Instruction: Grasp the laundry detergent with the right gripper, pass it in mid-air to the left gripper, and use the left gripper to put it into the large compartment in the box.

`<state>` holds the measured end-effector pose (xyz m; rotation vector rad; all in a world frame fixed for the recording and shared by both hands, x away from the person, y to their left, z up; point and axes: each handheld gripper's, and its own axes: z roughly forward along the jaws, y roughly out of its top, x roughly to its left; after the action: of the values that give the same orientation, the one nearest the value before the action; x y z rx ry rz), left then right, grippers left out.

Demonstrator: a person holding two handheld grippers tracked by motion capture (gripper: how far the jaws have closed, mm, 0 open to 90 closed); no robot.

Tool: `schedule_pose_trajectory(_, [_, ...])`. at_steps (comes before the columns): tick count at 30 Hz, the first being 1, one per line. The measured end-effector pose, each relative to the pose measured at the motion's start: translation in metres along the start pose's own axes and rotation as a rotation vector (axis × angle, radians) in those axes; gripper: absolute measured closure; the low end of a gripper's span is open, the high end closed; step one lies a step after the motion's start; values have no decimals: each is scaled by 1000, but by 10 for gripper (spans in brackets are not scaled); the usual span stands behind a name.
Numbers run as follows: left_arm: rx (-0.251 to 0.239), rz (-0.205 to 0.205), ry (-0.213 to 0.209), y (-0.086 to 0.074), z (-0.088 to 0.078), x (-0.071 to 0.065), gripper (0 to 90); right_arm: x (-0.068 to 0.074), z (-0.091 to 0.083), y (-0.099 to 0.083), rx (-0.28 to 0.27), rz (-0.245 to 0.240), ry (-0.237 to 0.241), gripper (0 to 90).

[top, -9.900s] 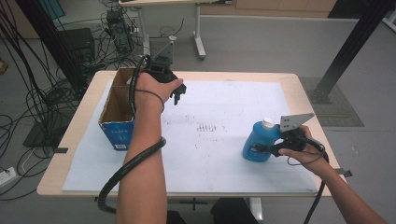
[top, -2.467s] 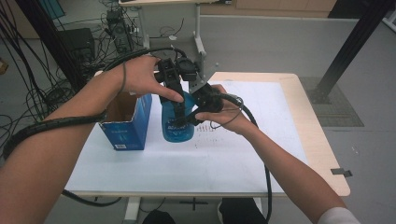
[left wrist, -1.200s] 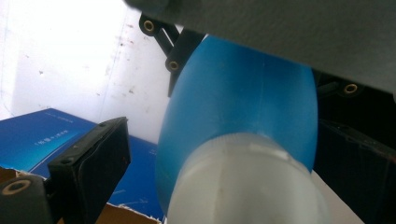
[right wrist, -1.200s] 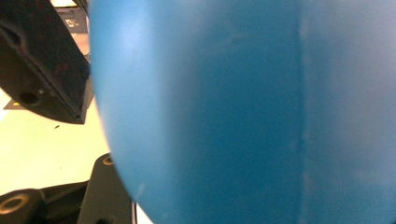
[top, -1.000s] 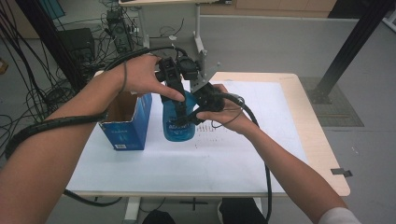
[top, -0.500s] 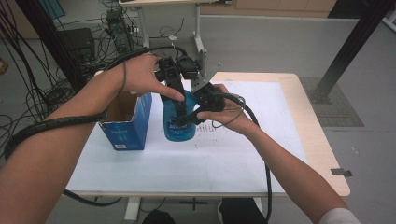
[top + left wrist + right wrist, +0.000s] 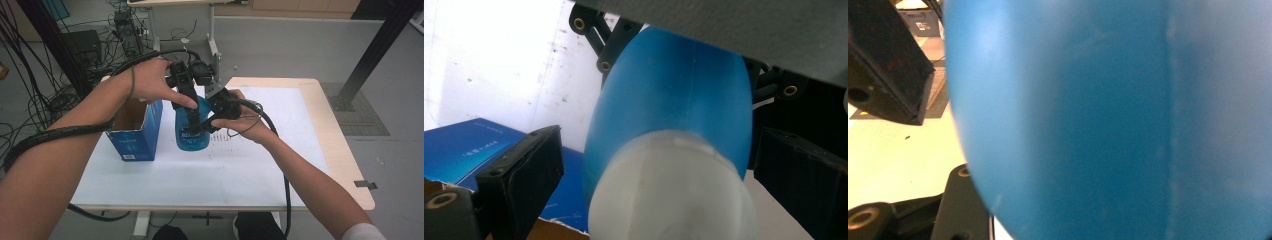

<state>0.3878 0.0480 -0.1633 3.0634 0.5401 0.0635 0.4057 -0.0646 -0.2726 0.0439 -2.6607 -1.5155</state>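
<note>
A blue bottle (image 7: pixel 192 134) with a white cap stands next to the box at the middle of the table. My right gripper (image 7: pixel 201 126) comes in from the right and is shut on the bottle's body, whose blue wall (image 7: pixel 1108 120) is close up in the right gripper view. My left gripper (image 7: pixel 192 111) points down over the bottle's top. In the left gripper view its jaws straddle the white cap (image 7: pixel 674 200). A gap shows beside the left jaw, so my left gripper (image 7: pixel 664 145) is open.
An open blue cardboard box (image 7: pixel 137 137) stands just left of the bottle, and its side (image 7: pixel 474 155) is in the left gripper view. White paper covers the wooden table (image 7: pixel 325 120). Cables trail from both grippers across the forearms.
Ten seconds ago the bottle was at the table's right in my right gripper, and the left hand was over the box. Over the last second nothing has visibly moved.
</note>
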Motion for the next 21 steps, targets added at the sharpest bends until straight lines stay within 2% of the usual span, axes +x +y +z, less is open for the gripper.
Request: schedule_pose_trajectory(21, [-2, 3, -3, 2, 3, 1, 66, 1, -2, 0, -4, 18, 10, 426])
